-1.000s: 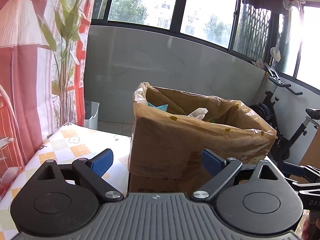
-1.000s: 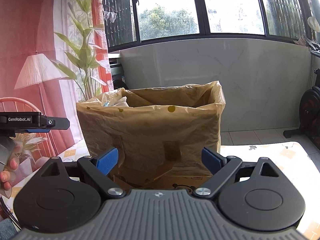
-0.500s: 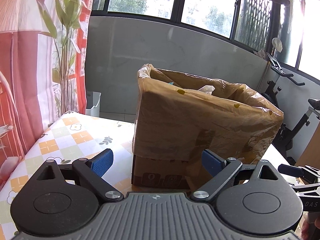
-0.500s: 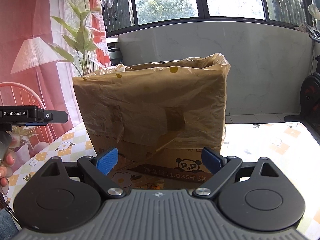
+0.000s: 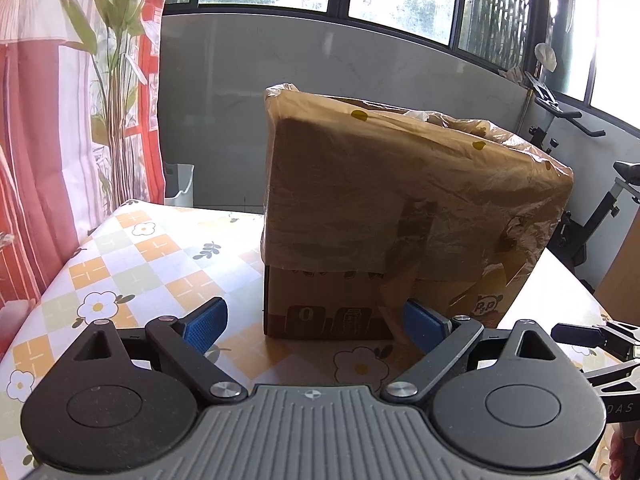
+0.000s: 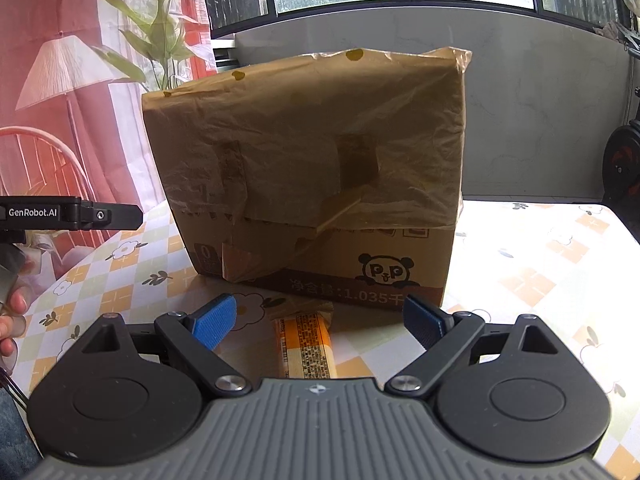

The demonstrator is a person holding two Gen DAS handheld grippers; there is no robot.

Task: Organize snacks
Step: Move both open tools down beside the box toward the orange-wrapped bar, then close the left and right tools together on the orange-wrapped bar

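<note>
Right gripper [image 6: 318, 322] hung low over the table, jaws spread wide, nothing pinched. Between its blue pads [image 6: 212, 320], flat on the flowered checked tablecloth [image 6: 532, 264], lay an orange-and-yellow snack bar [image 6: 306, 344] in its wrapper, long axis running away from the camera, its near end hidden under the gripper body, touching neither pad. Left gripper [image 5: 316, 326] likewise stood spread and empty, its pads framing a near corner of the cardboard box [image 5: 328, 300]. Just beyond the bar stood that box, panda logo on its lower side (lined with a translucent brown plastic bag [image 6: 304, 132] folded down over the outside). Contents not visible from either view. Behind: grey wall [image 5: 240, 88], windows, a plant [image 6: 160, 40] at left.
</note>
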